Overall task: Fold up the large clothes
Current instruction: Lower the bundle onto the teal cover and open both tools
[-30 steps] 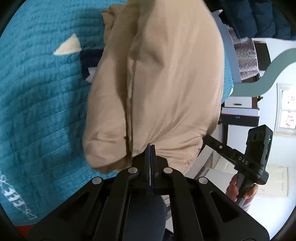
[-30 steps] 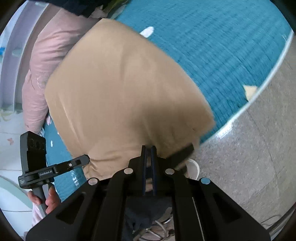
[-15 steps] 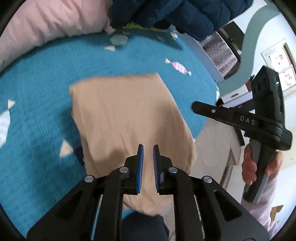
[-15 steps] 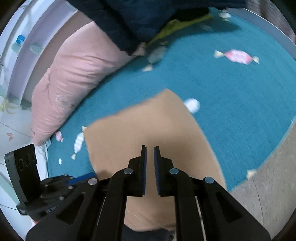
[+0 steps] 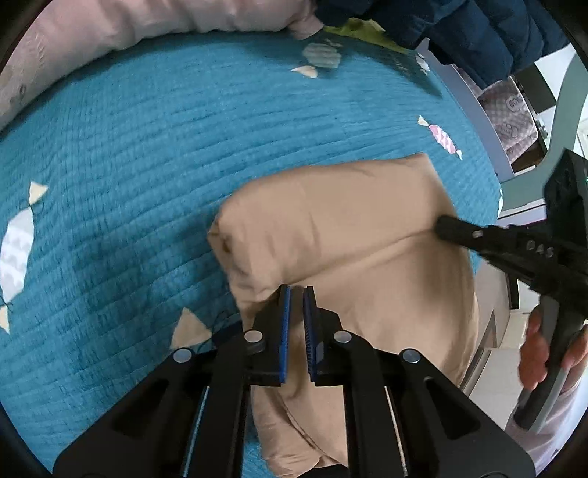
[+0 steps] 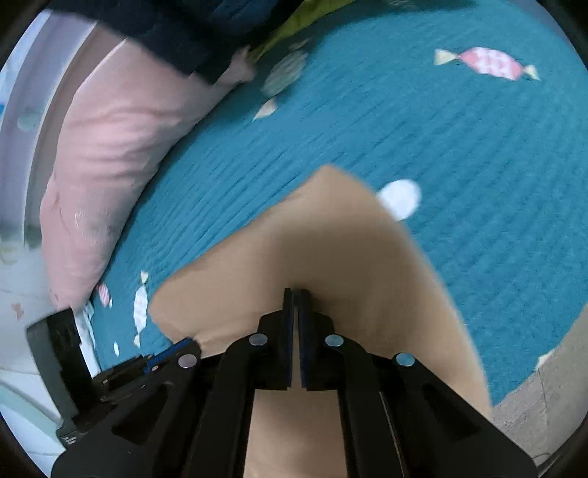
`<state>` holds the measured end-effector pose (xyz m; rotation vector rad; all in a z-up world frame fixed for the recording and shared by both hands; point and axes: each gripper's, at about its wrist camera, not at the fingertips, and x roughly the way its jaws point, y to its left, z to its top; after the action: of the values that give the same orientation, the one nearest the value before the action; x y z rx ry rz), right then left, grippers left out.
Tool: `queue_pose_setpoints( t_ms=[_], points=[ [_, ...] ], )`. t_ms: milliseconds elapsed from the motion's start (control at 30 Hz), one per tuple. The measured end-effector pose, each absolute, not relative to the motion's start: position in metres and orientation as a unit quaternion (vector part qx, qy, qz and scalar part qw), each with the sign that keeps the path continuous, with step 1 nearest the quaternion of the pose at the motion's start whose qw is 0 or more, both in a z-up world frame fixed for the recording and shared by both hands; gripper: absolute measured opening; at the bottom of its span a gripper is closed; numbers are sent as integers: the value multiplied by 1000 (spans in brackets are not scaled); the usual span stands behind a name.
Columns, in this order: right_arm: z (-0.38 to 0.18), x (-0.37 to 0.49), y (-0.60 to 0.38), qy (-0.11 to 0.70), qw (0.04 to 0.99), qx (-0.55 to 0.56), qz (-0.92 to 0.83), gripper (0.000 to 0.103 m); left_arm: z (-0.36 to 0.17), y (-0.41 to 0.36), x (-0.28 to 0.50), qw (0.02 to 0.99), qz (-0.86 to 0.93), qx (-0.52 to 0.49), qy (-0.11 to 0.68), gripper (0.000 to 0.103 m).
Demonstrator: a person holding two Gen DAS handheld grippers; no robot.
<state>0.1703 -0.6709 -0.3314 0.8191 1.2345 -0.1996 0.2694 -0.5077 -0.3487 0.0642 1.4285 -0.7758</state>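
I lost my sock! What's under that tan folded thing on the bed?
The tan folded garment lies on the teal quilt with candy pictures. Whatever sits directly beneath it is covered, so a sock cannot be ruled out.

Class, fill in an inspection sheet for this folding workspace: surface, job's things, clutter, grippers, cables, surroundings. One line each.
Surface: teal quilted bedspread with a candy print, reaching the bed's edge.
Job's things: tan garment lying folded on the bedspread, its near end hanging past the edge.
Clutter: pink pillow, dark blue jacket and a yellow-green cloth at the far side.
Grippers: left gripper over the garment, jaws slightly apart, holding nothing; right gripper with jaws nearly closed, tip pressed against the garment's right side, grip on the cloth unclear.
Cables: nothing seen.
Surroundings: speckled floor beside the bed; pale furniture beyond its far corner.
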Motion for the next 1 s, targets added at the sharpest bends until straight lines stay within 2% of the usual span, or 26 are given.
queue_pose_setpoints(
  t_ms=[167,400,533,600,667,700,733,767,900,1000],
  points=[
    [-316,154,-675,567,741,332,-137,5,-354,-509,265,693,-336,45,636,9],
    [-358,147,-682,567,733,343,-154,4,-370,-514,278,679,-334,19,654,9],
    [-343,145,-684,563,731,355,-153,5,-357,-513,273,686,-328,35,649,9],
    [-332,141,-685,553,732,368,-151,9,-349,-511,270,690,-325,35,646,10],
    [-318,133,-686,535,737,386,-147,22,-341,-510,266,697,-321,42,640,14],
    [-311,130,-686,525,743,388,-147,32,-337,-510,262,699,-319,46,638,24],
    [-302,125,-685,515,750,387,-152,56,-332,-509,259,703,-318,48,635,32],
    [-292,119,-684,504,756,383,-166,74,-328,-508,256,707,-317,49,631,46],
    [-262,99,-674,477,778,366,-181,84,-313,-507,238,724,-313,86,609,56],
    [-251,88,-663,474,788,336,-203,90,-304,-501,226,733,-306,96,600,56]
  ],
)
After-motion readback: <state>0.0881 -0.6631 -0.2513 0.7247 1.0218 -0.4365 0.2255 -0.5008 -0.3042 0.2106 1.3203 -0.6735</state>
